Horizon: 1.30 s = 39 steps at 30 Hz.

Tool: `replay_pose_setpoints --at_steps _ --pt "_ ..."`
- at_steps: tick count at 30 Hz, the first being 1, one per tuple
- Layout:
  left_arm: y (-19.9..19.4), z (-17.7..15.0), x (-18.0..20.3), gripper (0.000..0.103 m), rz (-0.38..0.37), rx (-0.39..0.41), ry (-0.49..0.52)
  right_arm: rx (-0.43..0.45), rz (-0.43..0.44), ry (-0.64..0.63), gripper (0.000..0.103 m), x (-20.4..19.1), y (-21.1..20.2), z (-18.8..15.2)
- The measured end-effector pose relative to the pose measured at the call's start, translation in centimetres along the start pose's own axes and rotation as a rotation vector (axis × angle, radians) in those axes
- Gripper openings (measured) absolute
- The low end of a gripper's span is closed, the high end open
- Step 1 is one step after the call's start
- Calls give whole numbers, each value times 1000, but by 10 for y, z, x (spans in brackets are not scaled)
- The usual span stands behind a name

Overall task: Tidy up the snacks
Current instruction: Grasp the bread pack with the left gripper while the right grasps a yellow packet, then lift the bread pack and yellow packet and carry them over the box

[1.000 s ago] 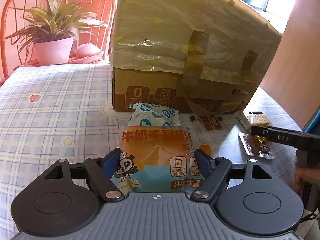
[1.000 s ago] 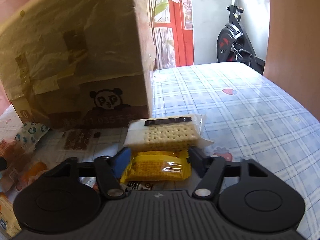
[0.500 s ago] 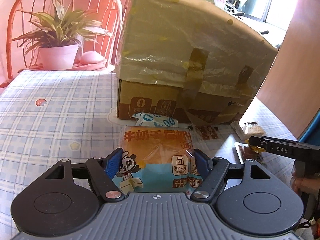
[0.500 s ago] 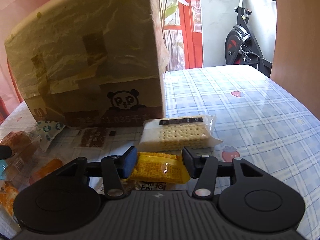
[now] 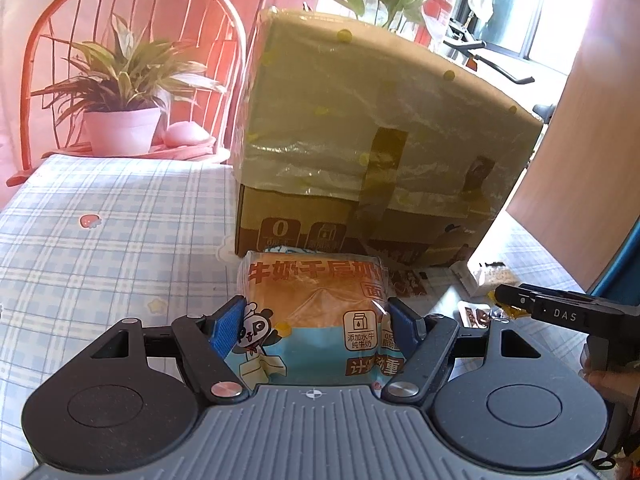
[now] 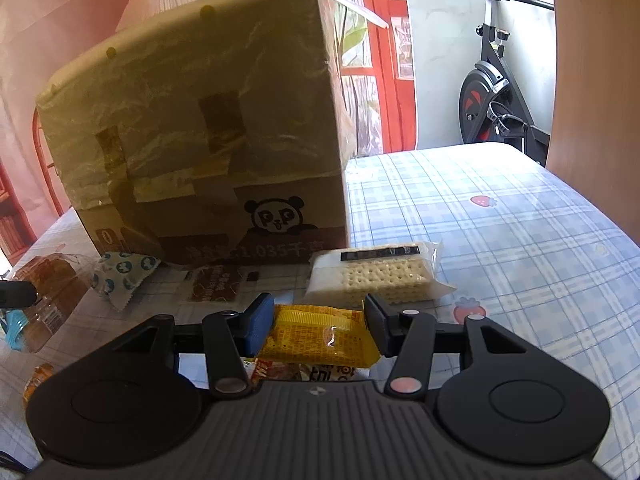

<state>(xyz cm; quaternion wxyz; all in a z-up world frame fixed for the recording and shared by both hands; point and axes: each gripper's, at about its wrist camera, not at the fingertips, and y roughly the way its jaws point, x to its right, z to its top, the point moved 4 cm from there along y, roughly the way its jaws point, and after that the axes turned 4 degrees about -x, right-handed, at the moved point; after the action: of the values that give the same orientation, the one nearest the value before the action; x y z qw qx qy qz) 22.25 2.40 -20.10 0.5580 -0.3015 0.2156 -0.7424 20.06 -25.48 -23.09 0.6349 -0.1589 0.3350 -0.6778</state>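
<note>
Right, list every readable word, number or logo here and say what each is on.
"DAS": right gripper.
"1.035", panel marked "0", panda logo: cardboard box.
"牛奶千层": bread packet in the left gripper; smaller print unreadable.
Yellow packet, cracker pack, brown sachet: print too blurred.

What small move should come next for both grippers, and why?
Probably lift both higher toward the top of the cardboard box. The left gripper holds the bread packet, the right gripper holds the yellow snack packet, and the tall box stands directly ahead.
</note>
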Motion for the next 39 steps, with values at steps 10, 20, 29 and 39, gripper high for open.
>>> replay_pose_setpoints --at_steps 10,20,29,39 --pt "-10 6 5 77 0 32 -2 43 34 -23 53 -13 -16 10" --pt "-29 17 5 77 9 87 -14 95 93 -52 53 -27 -30 23" --pt "-45 38 14 77 -3 143 5 154 146 -69 53 -38 -51 43" --pt "-74 95 44 77 -51 262 76 269 195 -137 53 -55 -84 94"
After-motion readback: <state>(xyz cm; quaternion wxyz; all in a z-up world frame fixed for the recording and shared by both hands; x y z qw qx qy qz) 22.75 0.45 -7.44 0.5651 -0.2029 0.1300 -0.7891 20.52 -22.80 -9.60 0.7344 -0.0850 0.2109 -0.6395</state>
